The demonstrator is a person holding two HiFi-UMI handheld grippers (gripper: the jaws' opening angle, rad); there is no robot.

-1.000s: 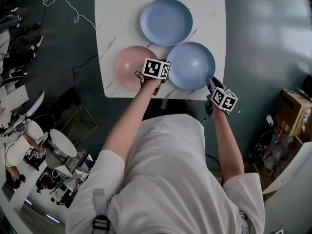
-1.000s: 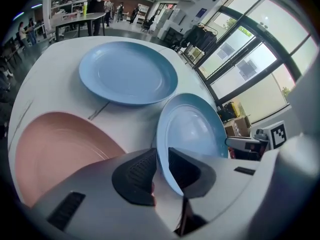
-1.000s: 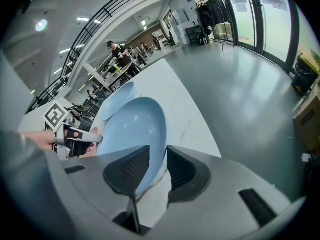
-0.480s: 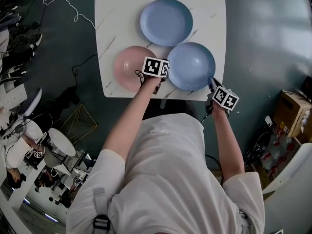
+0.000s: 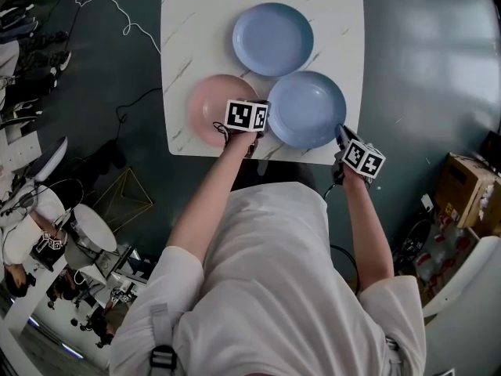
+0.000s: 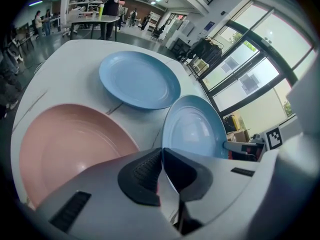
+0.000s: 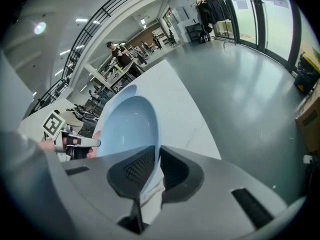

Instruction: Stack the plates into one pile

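Observation:
Three plates lie on a white marble table [image 5: 184, 22]: a pink plate [image 5: 210, 117] [image 6: 70, 144] at the near left, a far blue plate [image 5: 272, 39] [image 6: 137, 79], and a near blue plate [image 5: 307, 108] [image 6: 192, 129] [image 7: 127, 124]. My left gripper [image 5: 263, 122] [image 6: 162, 156] is shut on the near blue plate's left rim, right beside the pink plate. On the same plate's right rim, by the table's near right corner, my right gripper [image 5: 340, 133] [image 7: 157, 166] is also shut. Each gripper shows in the other's view across the plate.
The table's near edge [image 5: 258, 157] runs just under both grippers, with dark floor [image 5: 423, 69] all round. Cables [image 5: 117, 14] lie on the floor at the left, and cardboard boxes [image 5: 462, 190] stand at the right. Desks and people are far behind.
Both hands have stayed almost in place at the two sides of the near blue plate. The three plates have not shifted on the table.

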